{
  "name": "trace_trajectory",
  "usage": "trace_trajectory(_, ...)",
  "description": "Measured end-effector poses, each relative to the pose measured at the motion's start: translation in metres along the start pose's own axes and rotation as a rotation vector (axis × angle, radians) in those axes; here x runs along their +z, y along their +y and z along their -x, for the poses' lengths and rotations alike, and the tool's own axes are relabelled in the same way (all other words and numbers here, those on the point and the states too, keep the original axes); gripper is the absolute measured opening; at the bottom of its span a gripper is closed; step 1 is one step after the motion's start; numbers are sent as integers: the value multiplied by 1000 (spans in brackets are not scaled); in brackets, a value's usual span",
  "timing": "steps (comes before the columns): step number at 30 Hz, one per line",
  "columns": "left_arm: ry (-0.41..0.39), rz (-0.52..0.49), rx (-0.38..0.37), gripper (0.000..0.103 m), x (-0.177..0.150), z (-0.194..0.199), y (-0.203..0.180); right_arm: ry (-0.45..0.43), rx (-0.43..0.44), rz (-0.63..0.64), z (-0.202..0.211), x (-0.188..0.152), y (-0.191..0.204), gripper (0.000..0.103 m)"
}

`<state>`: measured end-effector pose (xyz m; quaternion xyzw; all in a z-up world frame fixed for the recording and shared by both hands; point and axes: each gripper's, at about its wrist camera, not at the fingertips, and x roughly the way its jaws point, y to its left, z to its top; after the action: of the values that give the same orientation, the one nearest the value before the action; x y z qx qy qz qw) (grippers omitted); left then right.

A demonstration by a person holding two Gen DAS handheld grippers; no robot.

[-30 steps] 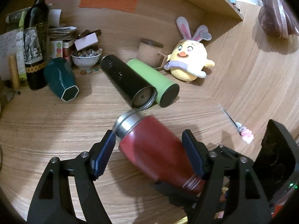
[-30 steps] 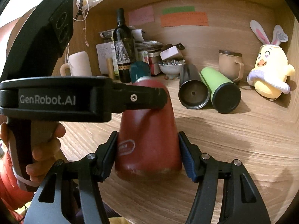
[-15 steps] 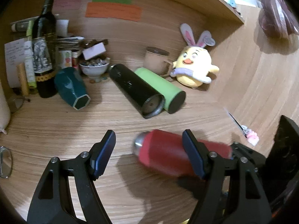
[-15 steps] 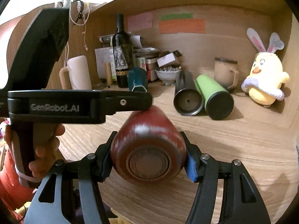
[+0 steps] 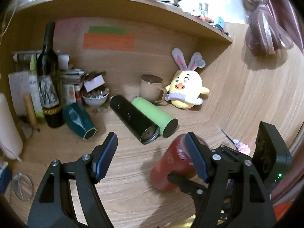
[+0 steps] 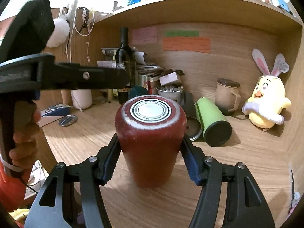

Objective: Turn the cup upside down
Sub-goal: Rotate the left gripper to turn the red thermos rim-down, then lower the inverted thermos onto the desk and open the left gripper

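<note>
The red metal cup [image 6: 150,144] stands upside down on the wooden desk, its base with a round white sticker facing up. My right gripper [image 6: 150,157] is shut on the red cup, a blue pad pressed against each side. In the left wrist view the red cup [image 5: 171,165] shows at the lower right, partly behind my own right finger. My left gripper [image 5: 152,155] is open and empty, to the left of the cup and apart from it. The left gripper's body [image 6: 57,74] shows as a black bar at the upper left of the right wrist view.
A black tumbler [image 5: 133,117] and a green tumbler [image 5: 153,115] lie side by side behind the cup. A teal vase [image 5: 78,120] lies on its side beside a wine bottle [image 5: 48,76]. A beige lidded mug [image 5: 151,88] and a yellow chick toy [image 5: 187,89] stand at the back.
The right gripper has turned the red cup over: it went from upright, through lying sideways, to base up on the desk. The left gripper has drawn back to the left, open.
</note>
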<state>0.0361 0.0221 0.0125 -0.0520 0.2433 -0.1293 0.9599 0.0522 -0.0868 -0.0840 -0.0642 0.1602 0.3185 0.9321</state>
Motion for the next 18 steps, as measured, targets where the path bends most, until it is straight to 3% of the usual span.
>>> trace_trajectory(5,43,-34,34,73,-2,-18,-3,13,3,-6,-7,3,1,59)
trace_trajectory(12,32,7,30,73,-4,-20,6,39,18,-30,-15,4,-1,59)
trace_trajectory(18,22,-40,87,73,-3,-18,-6,80,38,-58,-10,2,-6,60)
